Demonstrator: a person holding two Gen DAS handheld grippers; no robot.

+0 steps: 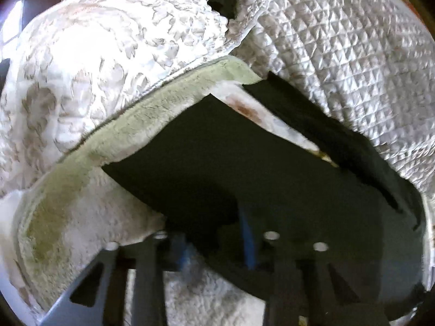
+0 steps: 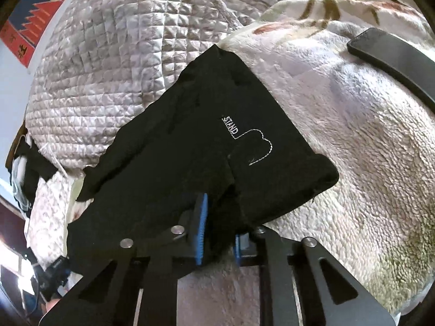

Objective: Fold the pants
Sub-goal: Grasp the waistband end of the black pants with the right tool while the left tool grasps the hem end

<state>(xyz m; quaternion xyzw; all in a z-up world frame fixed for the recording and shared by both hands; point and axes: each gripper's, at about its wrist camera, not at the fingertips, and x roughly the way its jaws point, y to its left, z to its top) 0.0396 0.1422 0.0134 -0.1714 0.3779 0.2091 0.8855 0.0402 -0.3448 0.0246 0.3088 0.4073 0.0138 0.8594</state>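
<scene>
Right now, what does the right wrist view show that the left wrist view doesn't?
Only the right view shows a phone lying on the fleece blanket, a red and blue poster, and white stitching reading STAND on the pants. Only the left view shows a floral quilt. Both show the black pants, the fleece blanket, the diamond quilt, and a claw pinching the pants.

The word "STAND" is stitched in white thread on the black fabric pants, beside a white stitched outline, near their lower right corner on the bed. The red and blue poster on the wall carries marks too small to read.
</scene>
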